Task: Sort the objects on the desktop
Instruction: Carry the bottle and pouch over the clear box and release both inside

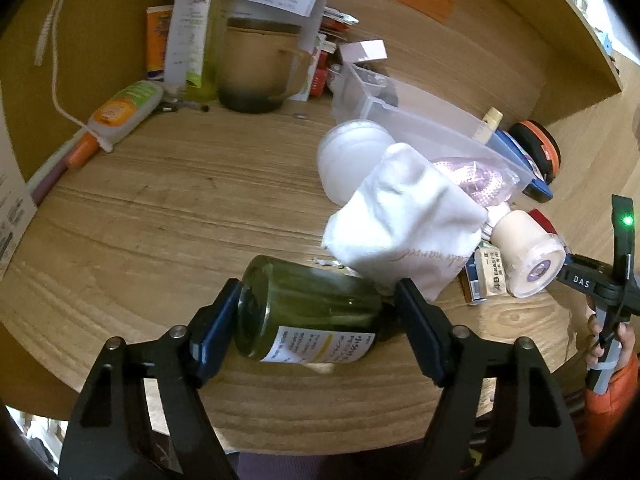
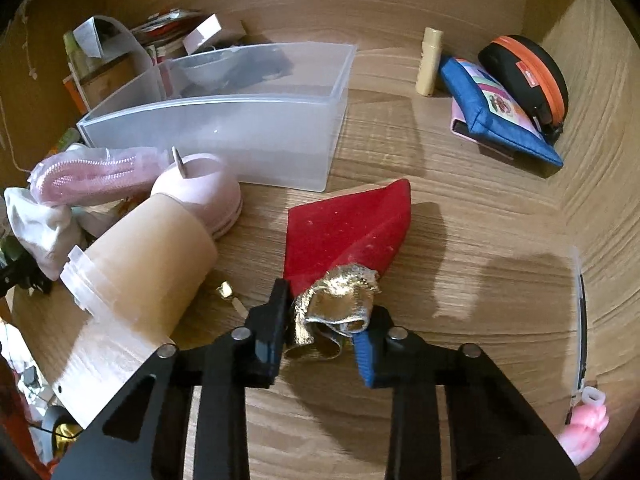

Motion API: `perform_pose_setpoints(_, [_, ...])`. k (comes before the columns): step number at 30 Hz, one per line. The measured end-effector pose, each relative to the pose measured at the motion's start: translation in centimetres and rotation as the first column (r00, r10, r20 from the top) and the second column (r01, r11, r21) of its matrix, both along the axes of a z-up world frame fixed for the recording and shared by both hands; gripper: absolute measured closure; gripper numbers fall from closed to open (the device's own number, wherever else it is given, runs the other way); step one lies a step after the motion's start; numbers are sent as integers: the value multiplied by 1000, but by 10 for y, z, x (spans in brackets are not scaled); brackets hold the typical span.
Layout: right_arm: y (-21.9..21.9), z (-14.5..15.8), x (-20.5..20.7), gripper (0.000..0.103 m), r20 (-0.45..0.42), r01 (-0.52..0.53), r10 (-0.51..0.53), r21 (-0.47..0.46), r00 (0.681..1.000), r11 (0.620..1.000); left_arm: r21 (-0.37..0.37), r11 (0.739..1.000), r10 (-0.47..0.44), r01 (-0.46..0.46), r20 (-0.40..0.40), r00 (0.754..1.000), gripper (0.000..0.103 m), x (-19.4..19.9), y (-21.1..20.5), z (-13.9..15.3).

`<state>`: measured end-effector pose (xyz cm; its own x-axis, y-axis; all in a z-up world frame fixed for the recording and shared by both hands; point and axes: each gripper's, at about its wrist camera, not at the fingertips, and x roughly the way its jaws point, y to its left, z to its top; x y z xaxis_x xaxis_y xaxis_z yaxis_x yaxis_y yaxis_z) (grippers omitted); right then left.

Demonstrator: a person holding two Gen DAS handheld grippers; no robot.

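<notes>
My left gripper (image 1: 316,316) is shut on a dark green glass jar (image 1: 308,308) with a white and yellow label, held on its side just above the wooden desk (image 1: 180,208). My right gripper (image 2: 326,326) is shut on the gold fabric end (image 2: 340,304) of a red pouch (image 2: 352,228) that lies on the desk in front of it. A clear plastic bin (image 2: 240,120) stands beyond the pouch; it also shows in the left wrist view (image 1: 432,120).
A white cloth (image 1: 400,220), a white lidded tub (image 1: 352,152), a cream bottle (image 2: 148,256), and a pink mesh item (image 2: 92,176) crowd the middle. A blue pouch (image 2: 496,112), an orange-rimmed black case (image 2: 528,72) and a cream tube (image 2: 430,60) lie at right. Bottles and a mug (image 1: 256,68) stand at the back.
</notes>
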<state>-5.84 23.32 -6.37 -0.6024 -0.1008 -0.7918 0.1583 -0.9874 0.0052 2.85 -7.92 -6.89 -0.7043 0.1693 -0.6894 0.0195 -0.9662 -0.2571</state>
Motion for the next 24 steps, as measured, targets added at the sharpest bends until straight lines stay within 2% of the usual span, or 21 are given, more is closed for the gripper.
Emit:
perform_pose_setpoints(1, [0,1,1,80,-5,5,-5,-3,1000,1000,5,1000,5,-5,-6,1000,39,2,-2,3])
perform_pose_setpoints(6, [7,10,7,84,-40,7,-9,-40,999,999,-56,998,33,-35,-29,999,39,7,-3,13])
perform_pose_setpoints(13, [16,33,17,85,-105,14,-21,-67,994,998,-59,997,50,-54,-65,997,39,16,-5,26])
perform_pose_setpoints(18, [17,55,23,85,-164,12,-24,-74,986,997,-77,995,57,-68,-137,989,39,22,-5,52])
perform_pose_setpoints(24, [18,82,28,85,-231,6,-30,-106,972,994,-102,994,15,-38,-213,977,39,18,4,84])
